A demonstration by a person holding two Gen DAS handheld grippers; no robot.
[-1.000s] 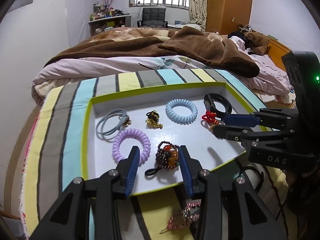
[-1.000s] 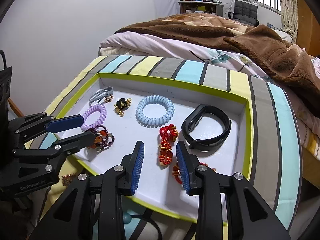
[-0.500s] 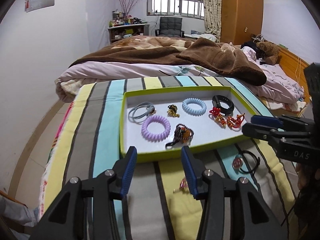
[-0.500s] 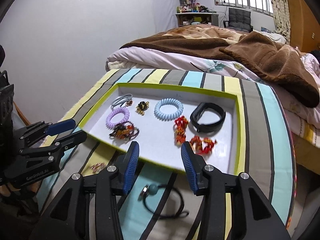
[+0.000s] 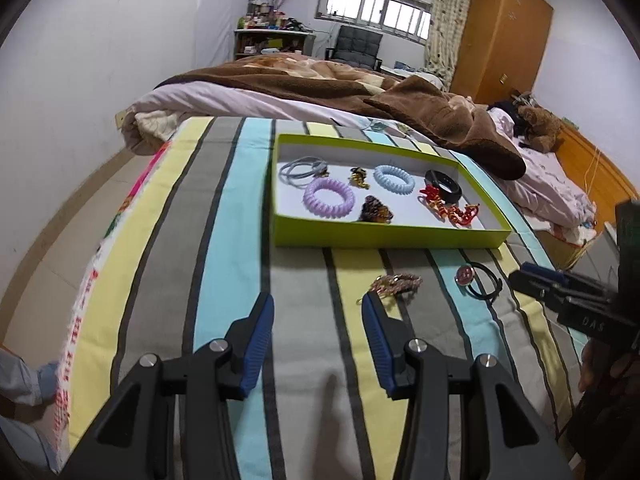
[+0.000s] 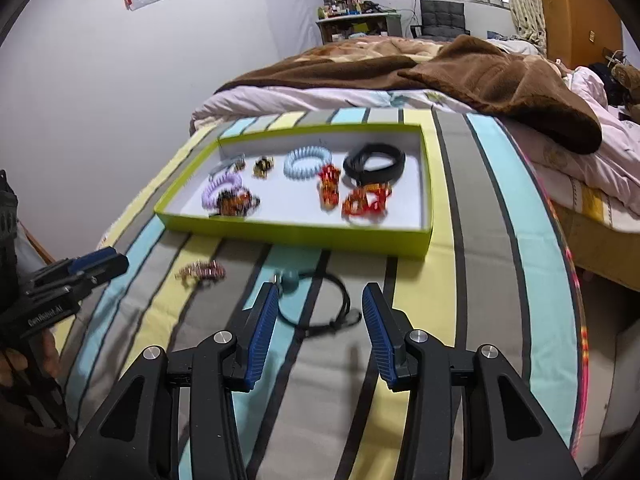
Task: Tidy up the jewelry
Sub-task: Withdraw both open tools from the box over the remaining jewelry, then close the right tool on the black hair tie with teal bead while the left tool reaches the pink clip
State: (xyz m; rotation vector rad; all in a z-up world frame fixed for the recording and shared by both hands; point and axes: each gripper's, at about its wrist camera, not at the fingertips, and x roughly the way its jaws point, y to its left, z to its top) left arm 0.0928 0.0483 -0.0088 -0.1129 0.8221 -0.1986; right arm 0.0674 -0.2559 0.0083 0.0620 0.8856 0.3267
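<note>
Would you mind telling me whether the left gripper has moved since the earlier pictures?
Yes. The left gripper has pulled back from the green tray; its open jaws now stand short of it.

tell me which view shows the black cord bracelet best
The right wrist view: the cord bracelet lies whole just ahead of the open right gripper. The left wrist view shows it smaller, off to the right.

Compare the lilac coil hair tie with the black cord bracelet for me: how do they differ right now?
The lilac coil hair tie lies inside the green tray; the black cord bracelet lies outside it on the striped cloth. The hair tie is a thick spiral ring; the bracelet is a thin cord bearing a round bead. Neither is held by a gripper.
</note>
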